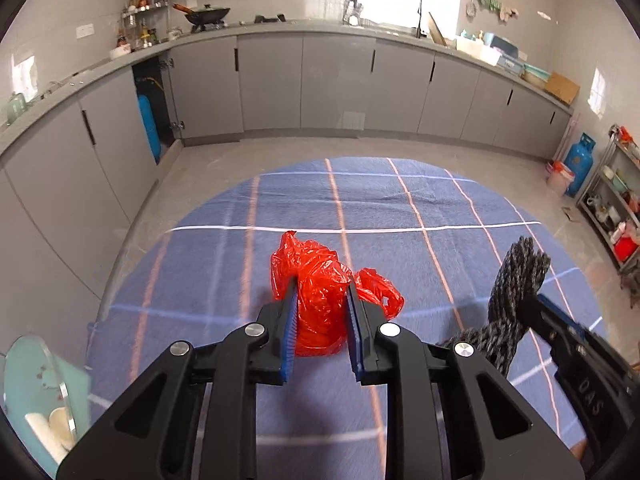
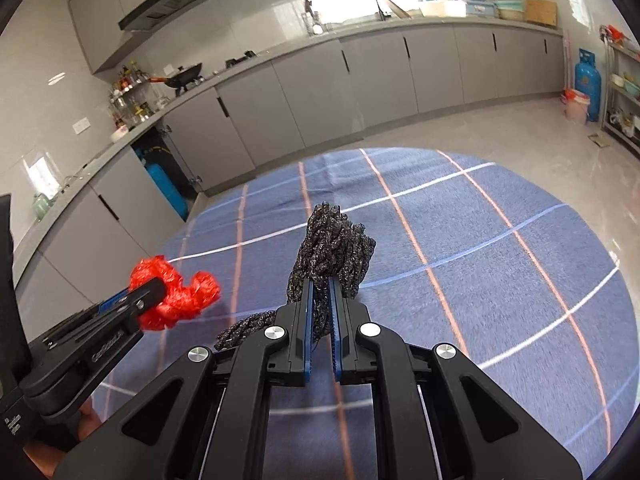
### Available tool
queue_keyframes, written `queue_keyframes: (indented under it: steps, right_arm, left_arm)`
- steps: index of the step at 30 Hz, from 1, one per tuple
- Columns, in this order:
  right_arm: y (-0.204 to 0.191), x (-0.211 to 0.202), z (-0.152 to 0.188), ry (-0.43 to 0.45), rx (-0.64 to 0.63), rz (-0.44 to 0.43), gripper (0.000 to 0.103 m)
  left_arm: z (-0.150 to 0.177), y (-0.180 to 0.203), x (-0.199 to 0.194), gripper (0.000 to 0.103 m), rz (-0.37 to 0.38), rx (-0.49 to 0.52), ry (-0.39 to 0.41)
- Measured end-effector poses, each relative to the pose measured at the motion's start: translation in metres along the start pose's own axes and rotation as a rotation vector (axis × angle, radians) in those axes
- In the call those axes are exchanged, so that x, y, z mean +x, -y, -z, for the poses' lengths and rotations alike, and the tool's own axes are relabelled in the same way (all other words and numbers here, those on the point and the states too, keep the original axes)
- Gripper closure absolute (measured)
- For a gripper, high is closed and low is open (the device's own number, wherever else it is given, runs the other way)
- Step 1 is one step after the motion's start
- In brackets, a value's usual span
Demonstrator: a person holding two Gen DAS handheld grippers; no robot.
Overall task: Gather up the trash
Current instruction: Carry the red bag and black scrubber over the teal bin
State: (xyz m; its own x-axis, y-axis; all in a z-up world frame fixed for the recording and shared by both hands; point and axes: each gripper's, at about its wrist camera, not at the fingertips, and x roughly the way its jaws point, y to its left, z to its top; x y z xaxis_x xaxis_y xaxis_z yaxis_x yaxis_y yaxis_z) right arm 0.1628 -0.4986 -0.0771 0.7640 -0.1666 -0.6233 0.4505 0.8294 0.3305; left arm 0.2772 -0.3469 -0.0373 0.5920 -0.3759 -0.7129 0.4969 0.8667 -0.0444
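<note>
My left gripper [image 1: 322, 300] is shut on a crumpled red plastic bag [image 1: 320, 280] and holds it above the blue checked tablecloth [image 1: 400, 208]. My right gripper [image 2: 321, 292] is shut on a bunched black mesh bag [image 2: 334, 240], also held above the cloth. In the left wrist view the right gripper [image 1: 532, 304] with the black mesh bag [image 1: 516, 276] is at the right. In the right wrist view the left gripper [image 2: 154, 286] with the red bag [image 2: 180, 296] is at the left.
A round table with the blue cloth [image 2: 480, 240] stands in a kitchen. Grey cabinets [image 1: 320, 84] line the walls. A teal bin [image 1: 36, 392] with white scraps is at the lower left. A blue gas cylinder [image 1: 580, 162] and a shelf rack [image 1: 620, 196] stand at the right.
</note>
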Motion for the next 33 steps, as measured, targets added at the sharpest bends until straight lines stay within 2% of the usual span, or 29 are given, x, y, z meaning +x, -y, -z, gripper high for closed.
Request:
queue_keyframes:
  steps: [7,16,21,25,33]
  right_arm:
    - [-0.027,-0.036,0.013,0.033,-0.046,-0.058,0.094]
    - [-0.078,-0.060,0.039,0.026,-0.114,-0.137,0.094]
    - [-0.111,-0.071,0.056,0.017,-0.163,-0.179,0.094]
    - [-0.141,-0.076,0.068,0.007,-0.207,-0.213,0.095]
    - [-0.201,-0.083,0.093,-0.012,-0.302,-0.292,0.095]
  left_arm:
    - [0.028,-0.038,-0.061,0.082,-0.043,-0.056,0.048]
    - [0.066,-0.090,-0.122,0.082,-0.120,-0.134,0.090]
    - [0.086,-0.121,-0.146,0.082,-0.155,-0.181,0.101]
    - [0.102,-0.148,-0.166,0.082,-0.219,-0.217,0.125]
    - [0.128,-0.206,-0.194,0.082,-0.292,-0.314,0.135]
